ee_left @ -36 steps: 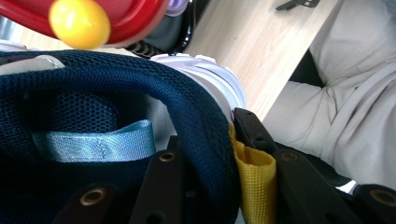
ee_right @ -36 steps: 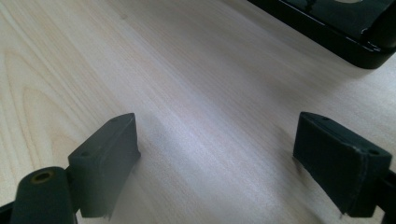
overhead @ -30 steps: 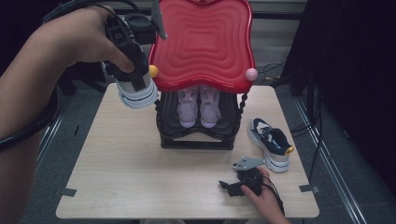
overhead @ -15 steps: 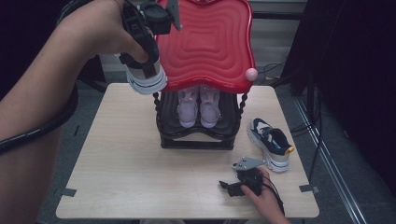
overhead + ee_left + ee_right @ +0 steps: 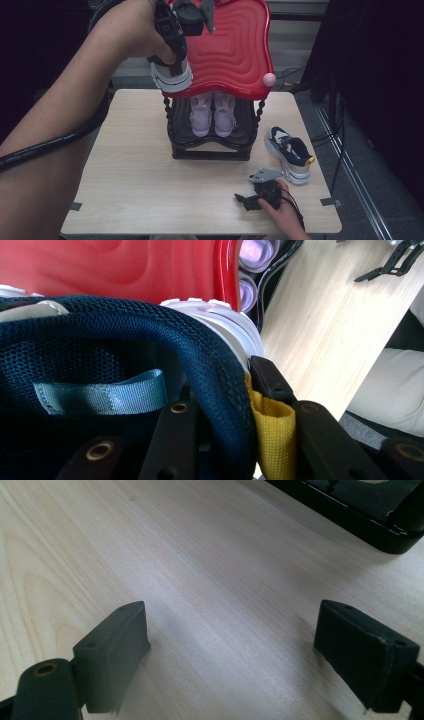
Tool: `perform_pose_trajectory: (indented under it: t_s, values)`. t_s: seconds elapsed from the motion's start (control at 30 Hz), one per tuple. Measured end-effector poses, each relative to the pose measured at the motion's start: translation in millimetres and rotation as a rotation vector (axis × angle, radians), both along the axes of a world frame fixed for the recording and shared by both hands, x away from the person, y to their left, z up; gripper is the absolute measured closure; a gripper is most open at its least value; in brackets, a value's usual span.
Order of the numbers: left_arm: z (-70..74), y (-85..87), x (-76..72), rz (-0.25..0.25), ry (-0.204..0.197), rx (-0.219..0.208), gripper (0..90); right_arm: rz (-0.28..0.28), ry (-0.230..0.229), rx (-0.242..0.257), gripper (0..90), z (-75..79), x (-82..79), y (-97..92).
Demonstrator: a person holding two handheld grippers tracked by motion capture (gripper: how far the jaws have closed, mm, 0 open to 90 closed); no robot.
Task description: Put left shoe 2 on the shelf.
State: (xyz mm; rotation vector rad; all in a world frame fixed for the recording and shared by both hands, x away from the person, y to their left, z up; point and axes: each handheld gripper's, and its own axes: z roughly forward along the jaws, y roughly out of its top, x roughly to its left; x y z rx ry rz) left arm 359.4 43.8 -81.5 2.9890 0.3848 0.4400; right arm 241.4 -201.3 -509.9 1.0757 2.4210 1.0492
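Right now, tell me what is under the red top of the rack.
Under the red top, a pair of pale pink shoes stands on the black shelf; their toes are covered.

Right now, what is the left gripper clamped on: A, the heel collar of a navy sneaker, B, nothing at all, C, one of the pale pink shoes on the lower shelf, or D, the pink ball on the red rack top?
A: in the left gripper view, the left gripper has one jaw inside and one outside the heel collar of the navy sneaker, beside its yellow pull tab, above the red rack top.
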Motion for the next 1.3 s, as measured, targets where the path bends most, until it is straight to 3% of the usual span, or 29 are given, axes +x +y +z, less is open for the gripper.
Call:
perform_pose_trajectory:
  t_s: [0.43,0.9,1.17,1.3]
  values:
    - [-3.0,-20.5,3.0,-0.060,-0.017,0.017,73.7,0.001,0.001,0.000,13.2,0.1,-0.1,0.0]
    - [-7.3,-39.6,14.7,-0.120,-0.056,0.027,73.4,0.001,0.001,0.000,13.2,0.1,0.0,-0.1]
    - [-9.3,-49.9,21.0,-0.156,-0.064,0.017,73.0,0.001,0.001,0.000,13.2,0.1,-0.1,-0.1]
    - [-12.1,-52.9,25.1,-0.167,-0.061,0.031,72.9,0.000,0.001,0.000,13.2,0.1,-0.1,0.0]
